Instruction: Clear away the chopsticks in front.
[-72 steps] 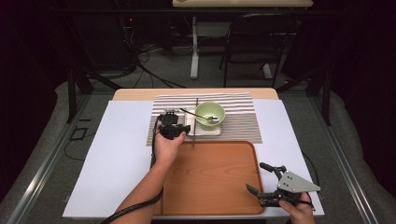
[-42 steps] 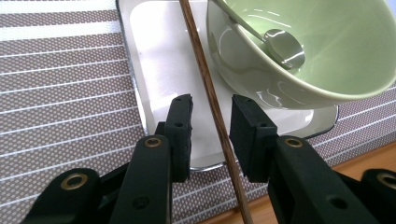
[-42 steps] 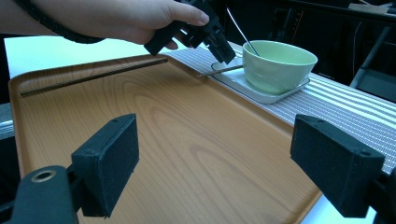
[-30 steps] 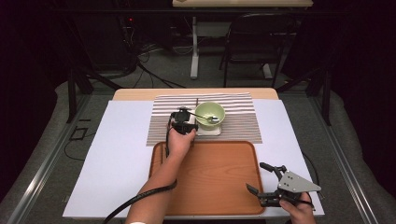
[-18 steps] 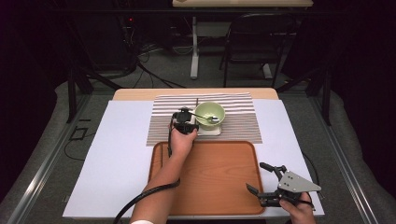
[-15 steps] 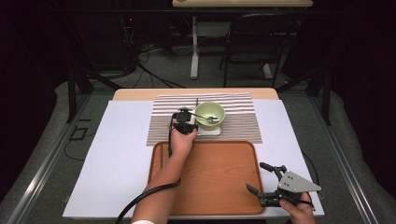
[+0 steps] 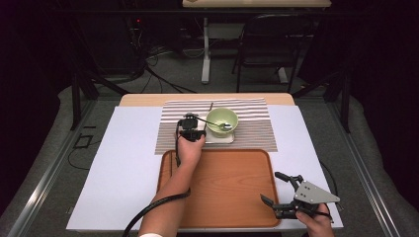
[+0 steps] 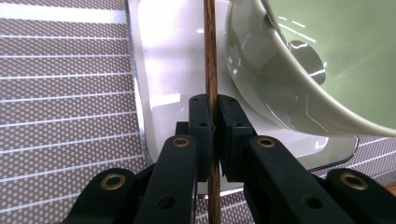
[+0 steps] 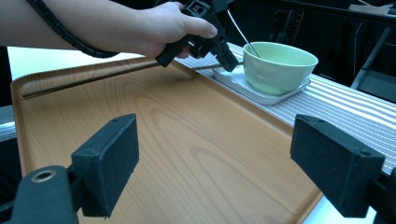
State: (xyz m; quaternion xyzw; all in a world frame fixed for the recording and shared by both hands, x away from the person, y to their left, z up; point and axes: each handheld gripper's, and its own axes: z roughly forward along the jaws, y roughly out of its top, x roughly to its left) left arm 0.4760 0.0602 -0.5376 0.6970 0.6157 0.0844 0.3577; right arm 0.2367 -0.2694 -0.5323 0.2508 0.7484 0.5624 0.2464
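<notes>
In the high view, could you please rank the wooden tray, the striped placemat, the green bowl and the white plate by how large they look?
1. Wooden tray and striped placemat: too close to rank; the placemat lies farther from the camera.
2. White plate, partly under the bowl.
3. Green bowl, slightly smaller.

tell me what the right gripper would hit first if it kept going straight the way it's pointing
The right gripper, jaws open, points low across the bare wooden tray. Going straight on, it would probably meet the tray's far rim first, then the white dish under the green bowl; depth is hard to judge.
</notes>
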